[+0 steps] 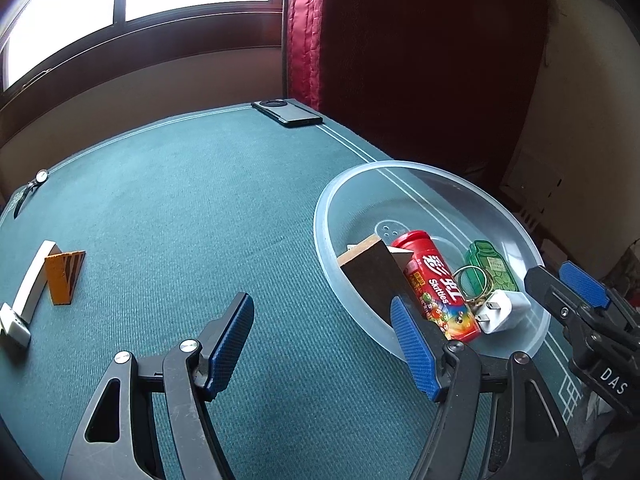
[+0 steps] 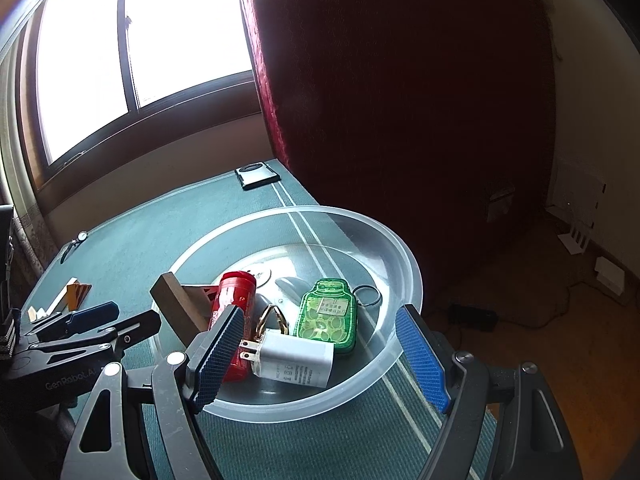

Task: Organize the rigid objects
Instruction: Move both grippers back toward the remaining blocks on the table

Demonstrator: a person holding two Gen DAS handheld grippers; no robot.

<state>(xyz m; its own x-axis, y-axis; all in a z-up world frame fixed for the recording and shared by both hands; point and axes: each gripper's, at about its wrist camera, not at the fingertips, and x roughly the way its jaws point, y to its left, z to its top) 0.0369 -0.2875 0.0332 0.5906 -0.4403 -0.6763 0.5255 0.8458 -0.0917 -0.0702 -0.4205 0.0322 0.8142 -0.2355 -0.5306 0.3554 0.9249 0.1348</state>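
The bowl (image 1: pixel 516 232) sits at the table's right side and already holds a wooden block (image 1: pixel 372 276), a red Skittles tube (image 1: pixel 436 284), a green tag (image 1: pixel 490 266) on a ring and a white charger (image 1: pixel 504 310). Still loose on the green mat (image 1: pixel 200 208) are an orange card (image 1: pixel 64 276) and a white bar (image 1: pixel 30 284) with a small white piece at its near end, lying well to the left.

The left gripper (image 1: pixel 324 344) is spread wide and holds nothing; the card and bar lie ahead and to its left, the bar's long axis running roughly away from the camera. This gripper is clearly the nearer one, so the next pick probably falls to it.

The right gripper (image 2: pixel 320 356), also wide and empty, hangs over the bowl's near rim. Its view shows the charger's prongs and the tag's full face, which the left view crowds; the card (image 2: pixel 78 294) appears there only as a small, partly hidden sliver. A phone (image 1: pixel 288 114) and a watch (image 1: pixel 34 184) rest at the far edges.
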